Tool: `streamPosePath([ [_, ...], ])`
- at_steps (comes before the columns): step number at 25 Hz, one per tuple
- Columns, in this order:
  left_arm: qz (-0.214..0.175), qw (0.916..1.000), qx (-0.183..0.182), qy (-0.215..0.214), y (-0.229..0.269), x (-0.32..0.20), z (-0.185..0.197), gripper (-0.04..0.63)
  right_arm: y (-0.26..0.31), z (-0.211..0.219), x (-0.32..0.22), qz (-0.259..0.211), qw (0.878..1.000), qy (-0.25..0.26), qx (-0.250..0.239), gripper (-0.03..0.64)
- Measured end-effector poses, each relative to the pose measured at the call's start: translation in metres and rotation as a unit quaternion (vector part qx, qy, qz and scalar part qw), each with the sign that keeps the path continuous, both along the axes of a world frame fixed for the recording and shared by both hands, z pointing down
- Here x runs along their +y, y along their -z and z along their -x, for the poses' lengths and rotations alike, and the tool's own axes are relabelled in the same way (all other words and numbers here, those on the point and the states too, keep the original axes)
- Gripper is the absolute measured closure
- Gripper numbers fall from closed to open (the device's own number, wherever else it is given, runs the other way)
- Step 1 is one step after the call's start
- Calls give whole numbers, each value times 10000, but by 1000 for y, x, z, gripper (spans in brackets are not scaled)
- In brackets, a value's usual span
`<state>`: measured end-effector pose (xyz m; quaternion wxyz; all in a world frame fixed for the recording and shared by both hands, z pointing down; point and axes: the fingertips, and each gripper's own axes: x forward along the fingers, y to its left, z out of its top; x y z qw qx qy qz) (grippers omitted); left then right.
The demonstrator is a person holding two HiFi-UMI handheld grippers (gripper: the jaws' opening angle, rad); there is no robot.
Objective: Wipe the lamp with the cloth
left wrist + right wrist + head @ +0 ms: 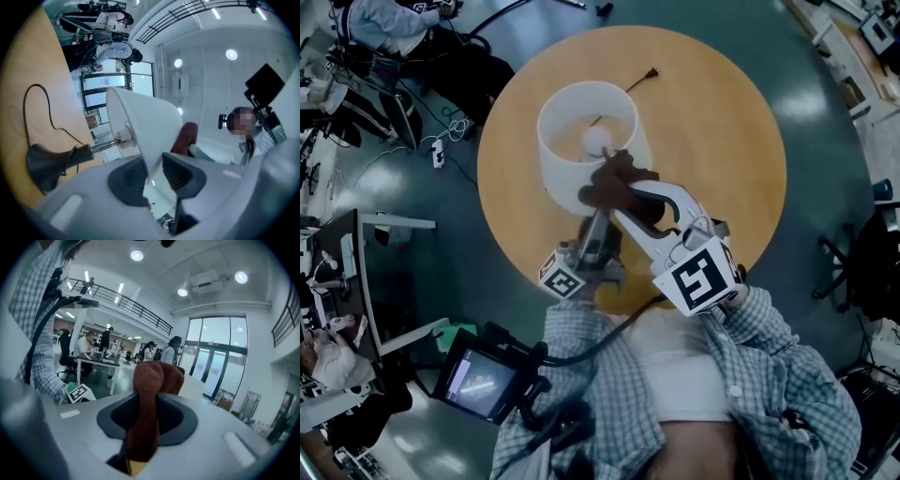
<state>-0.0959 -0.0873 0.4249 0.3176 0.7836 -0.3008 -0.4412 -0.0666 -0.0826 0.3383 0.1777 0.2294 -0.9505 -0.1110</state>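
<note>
A lamp with a white shade [572,117] stands on the round wooden table [722,141]; its bulb [596,141] shows inside the shade. My left gripper [598,223] is shut on the shade's near rim [140,126], with the rim pinched between the pads [176,172]. The lamp's dark base [44,161] and its cord [47,105] show beyond the jaws in the left gripper view. My right gripper [635,199] is shut on a brown cloth [152,385]. The cloth [614,180] lies against the outside of the shade's near side.
The lamp's plug [652,73] lies on the far part of the table. People sit at desks at the upper left [394,28]. A monitor [478,380] is at the lower left, a black chair [853,272] at the right, a power strip [438,153] on the floor.
</note>
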Motion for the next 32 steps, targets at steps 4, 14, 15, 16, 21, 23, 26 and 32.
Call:
streamPosePath([
  [4,3,10000,-24,-66,-2,2,-10,502,33,21,2,-1012,9926,-55,675,511],
  [14,9,9999,-54,-132,-2,2,-10,502,-10,37,24,-523,9928,430,989,511],
  [15,7,9999,-49,-126,-2,2,-9,502,-3,34,23,-413,9948,436,826,511],
  [16,7,9999,-42,-123,-2,2,-8,502,5,29,20,-306,9967,440,613,511],
  [21,10,9999,8,-133,-1,-1,-6,502,43,-18,-28,711,9913,-28,-1106,511],
  [23,16,9999,29,-95,0,-6,-4,503,44,-40,-58,859,9890,-139,-1199,511],
  [26,5,9999,-31,-164,1,-4,-6,503,50,-60,-99,1087,9827,-378,-1451,512],
  [32,15,9999,-19,-164,-3,4,-4,502,42,-44,-158,1634,9752,3,-1494,512],
])
